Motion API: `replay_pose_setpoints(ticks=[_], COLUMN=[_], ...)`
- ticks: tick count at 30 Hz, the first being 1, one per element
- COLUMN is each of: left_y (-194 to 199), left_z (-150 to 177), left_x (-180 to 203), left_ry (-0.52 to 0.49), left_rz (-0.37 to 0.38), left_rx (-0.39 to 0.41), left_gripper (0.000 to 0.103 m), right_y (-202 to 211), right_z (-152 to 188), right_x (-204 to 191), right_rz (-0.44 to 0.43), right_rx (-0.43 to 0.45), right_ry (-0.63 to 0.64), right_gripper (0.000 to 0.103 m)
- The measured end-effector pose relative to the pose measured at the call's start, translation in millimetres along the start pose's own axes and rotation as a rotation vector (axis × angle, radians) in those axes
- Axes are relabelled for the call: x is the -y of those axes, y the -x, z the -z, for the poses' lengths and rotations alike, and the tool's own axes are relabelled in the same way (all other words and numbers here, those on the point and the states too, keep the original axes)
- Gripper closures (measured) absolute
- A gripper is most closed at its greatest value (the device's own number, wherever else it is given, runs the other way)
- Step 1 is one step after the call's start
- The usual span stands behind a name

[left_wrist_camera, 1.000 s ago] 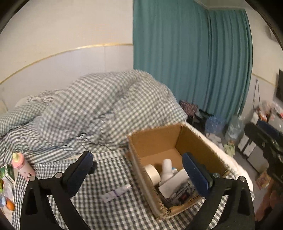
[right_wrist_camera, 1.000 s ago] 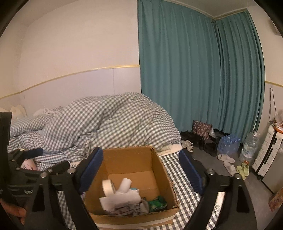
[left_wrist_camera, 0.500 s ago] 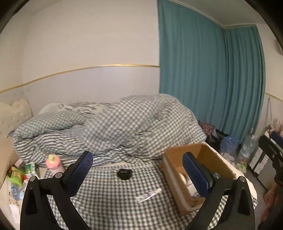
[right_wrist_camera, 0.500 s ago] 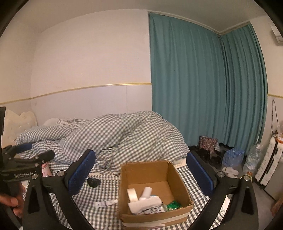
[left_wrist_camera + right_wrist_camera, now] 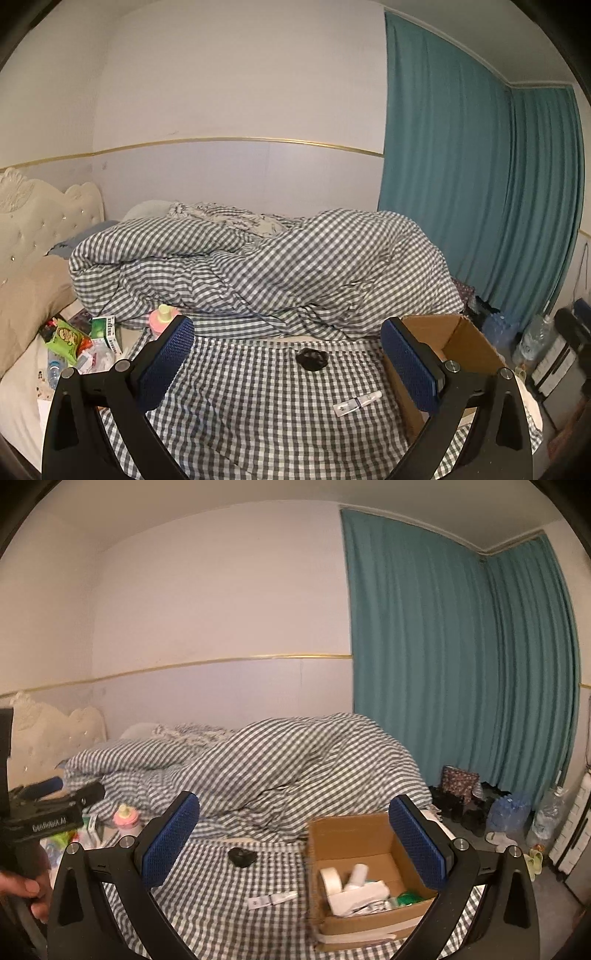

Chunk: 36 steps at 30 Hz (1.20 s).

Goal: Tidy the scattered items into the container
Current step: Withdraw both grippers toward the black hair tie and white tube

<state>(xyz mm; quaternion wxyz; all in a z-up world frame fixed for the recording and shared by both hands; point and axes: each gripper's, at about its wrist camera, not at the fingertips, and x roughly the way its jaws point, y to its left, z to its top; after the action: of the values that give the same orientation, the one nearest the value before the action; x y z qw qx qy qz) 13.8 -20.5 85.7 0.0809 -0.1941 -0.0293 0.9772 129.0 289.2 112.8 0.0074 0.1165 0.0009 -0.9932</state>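
The cardboard box (image 5: 351, 830) stands on the checked sheet at the right and holds a tape roll (image 5: 330, 880), a white bottle (image 5: 357, 874) and a green packet (image 5: 408, 899). In the left wrist view the box (image 5: 465, 339) lies behind the right finger. On the sheet lie a small black item (image 5: 312, 360) (image 5: 242, 856) and a white tube (image 5: 356, 404) (image 5: 271, 901). A pink bottle (image 5: 162, 317) (image 5: 127, 818) stands further left. My left gripper (image 5: 288, 363) and right gripper (image 5: 293, 840) are both open and empty, well back from the items. In the right wrist view the left gripper (image 5: 72, 789) is held by a hand (image 5: 22, 886).
A heaped checked duvet (image 5: 277, 269) fills the back of the bed. Snack packets (image 5: 66, 338) and a green and white box (image 5: 107, 330) lie by the pillow at the left. Teal curtains, water bottles (image 5: 509, 810), shoes and slippers are on the floor at the right.
Both grippers have drawn back and risen from the box. The left view has swung left, from the box to the scattered items. The right jaws have widened a little.
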Motion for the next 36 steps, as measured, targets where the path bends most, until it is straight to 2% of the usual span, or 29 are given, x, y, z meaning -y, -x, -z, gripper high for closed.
replay_pose_setpoints(ticks=[7, 18, 26, 29, 36], left_y=[-13, -64, -102, -116, -152], left_z=[8, 27, 50, 62, 88], left_x=[-11, -21, -30, -23, 10], left_ry=[0.009, 0.010, 0.024, 0.014, -0.088], left_rz=[-0.001, -0.006, 0.016, 0.050, 0.097], left_rx=[-0.028, -0.102, -0.174, -0.197, -0.259], left_gripper=[0.000, 0.000, 0.000, 0.000, 0.000], right_y=[-18, -63, -110, -129, -174], right_z=[12, 33, 50, 54, 57], right_x=[-35, -44, -56, -54, -40], right_rz=[-0.056, -0.084, -0.084, -0.084, -0.083], right_rx=[-0.057, -0.156, -0.217, -0.238, -0.279], right_ry=[0.084, 0.087, 0.154, 0.160, 0.171], right_gripper=[0.000, 0.000, 0.000, 0.000, 0.000])
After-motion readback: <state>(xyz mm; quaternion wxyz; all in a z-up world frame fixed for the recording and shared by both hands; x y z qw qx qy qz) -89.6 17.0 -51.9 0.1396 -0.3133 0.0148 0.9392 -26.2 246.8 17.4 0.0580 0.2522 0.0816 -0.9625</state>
